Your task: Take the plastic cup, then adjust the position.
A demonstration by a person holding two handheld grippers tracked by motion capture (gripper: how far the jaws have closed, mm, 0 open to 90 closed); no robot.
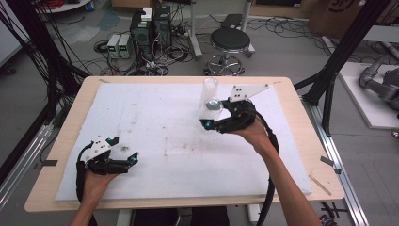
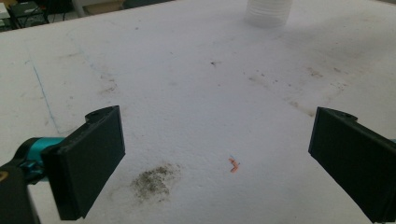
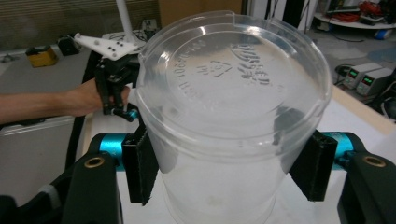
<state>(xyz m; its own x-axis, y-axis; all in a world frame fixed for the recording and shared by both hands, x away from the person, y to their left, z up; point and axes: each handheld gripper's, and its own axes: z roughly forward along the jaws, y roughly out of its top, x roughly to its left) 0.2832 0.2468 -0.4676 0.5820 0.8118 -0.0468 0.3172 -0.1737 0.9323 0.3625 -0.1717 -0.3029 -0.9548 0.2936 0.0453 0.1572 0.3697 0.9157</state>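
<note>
The right gripper (image 3: 224, 163) is pinching a clear, round plastic cup (image 3: 233, 107) with embossed lettering, tilted off the table; the left gripper's (image 2: 215, 163) jaws are resting spread wide.

A foam sheet (image 1: 155, 136) covers the desk (image 1: 61, 136). The left gripper (image 1: 123, 155) sits at the sheet's lower left. The right gripper (image 1: 205, 114), right of centre, holds a stack of cups (image 1: 209, 96). A stool (image 1: 230, 42) stands beyond the desk, upper centre.
</note>
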